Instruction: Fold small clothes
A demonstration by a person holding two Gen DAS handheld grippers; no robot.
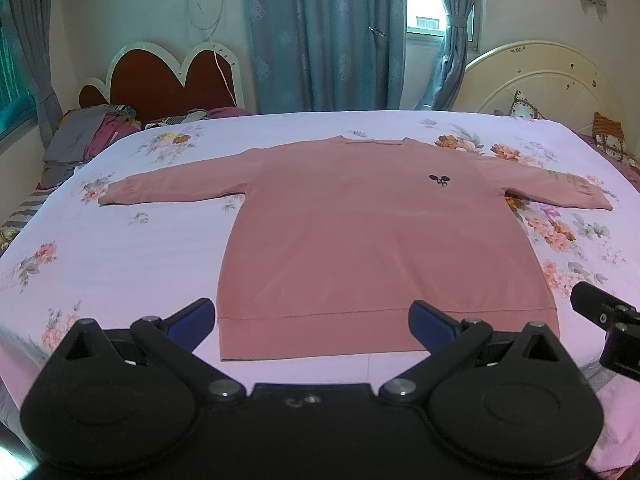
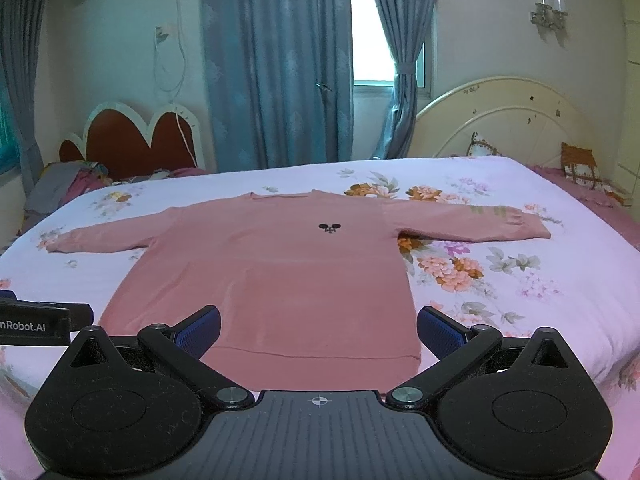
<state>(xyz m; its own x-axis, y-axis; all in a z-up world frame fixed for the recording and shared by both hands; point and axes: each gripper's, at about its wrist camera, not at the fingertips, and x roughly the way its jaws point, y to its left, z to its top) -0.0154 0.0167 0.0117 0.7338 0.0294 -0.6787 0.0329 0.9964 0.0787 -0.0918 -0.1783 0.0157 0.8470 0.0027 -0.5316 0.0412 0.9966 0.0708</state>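
Left hand-held gripper [image 1: 312, 320] gapes wide; pink sweater [image 1: 360, 240] flat just ahead.

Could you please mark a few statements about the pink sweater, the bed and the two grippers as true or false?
1. The pink long-sleeved knit sweater lies flat with both sleeves spread out. True.
2. The left gripper is shut on the hem. False: its jaws stand wide apart, holding nothing.
3. A small dark emblem sits on the sweater's chest. True.
4. The sweater lies on a plain grey sheet. False: the white bedsheet is floral-printed.
5. The right gripper is open. True.
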